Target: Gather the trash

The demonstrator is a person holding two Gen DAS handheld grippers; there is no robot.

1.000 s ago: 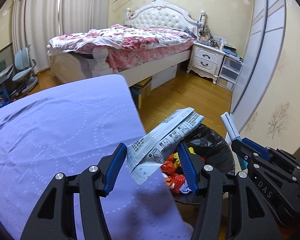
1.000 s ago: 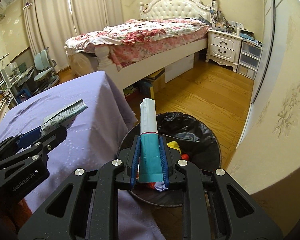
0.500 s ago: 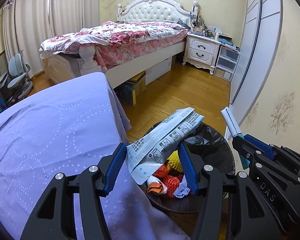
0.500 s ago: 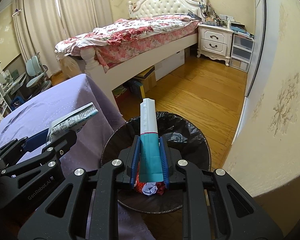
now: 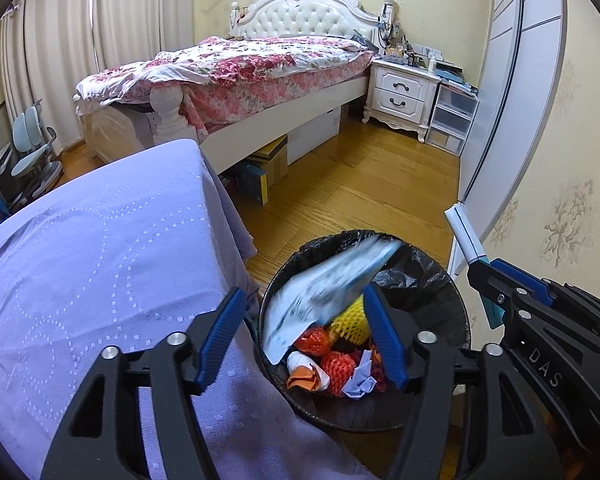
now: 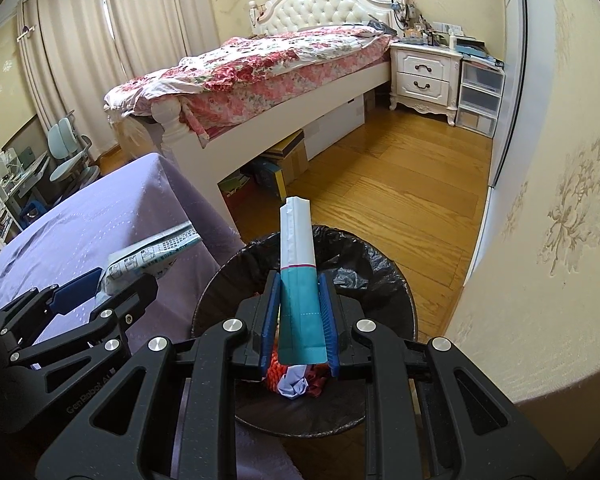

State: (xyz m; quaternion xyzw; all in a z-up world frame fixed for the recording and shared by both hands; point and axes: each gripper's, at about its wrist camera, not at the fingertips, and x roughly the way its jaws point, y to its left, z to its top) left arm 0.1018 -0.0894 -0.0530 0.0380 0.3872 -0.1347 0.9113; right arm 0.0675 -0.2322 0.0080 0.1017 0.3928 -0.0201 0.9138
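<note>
Bedroom, wood floor: black-lined bin [image 5: 440,280] beside my lavender-covered table [image 5: 100,260], holding orange and yellow scraps. Left gripper [image 5: 304,336]: jaws wide, blurred printed wrapper [image 5: 320,288] loose between them over the bin. Right gripper [image 6: 298,320]: clamped on a teal-and-white carton [image 6: 300,280], upright above the bin.

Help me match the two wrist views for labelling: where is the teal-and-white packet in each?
Left wrist: teal-and-white packet at right edge, sticking up from the right gripper.
Right wrist: packet at centre, clamped upright above the bin.
Shared landmark: black-lined trash bin.
</note>
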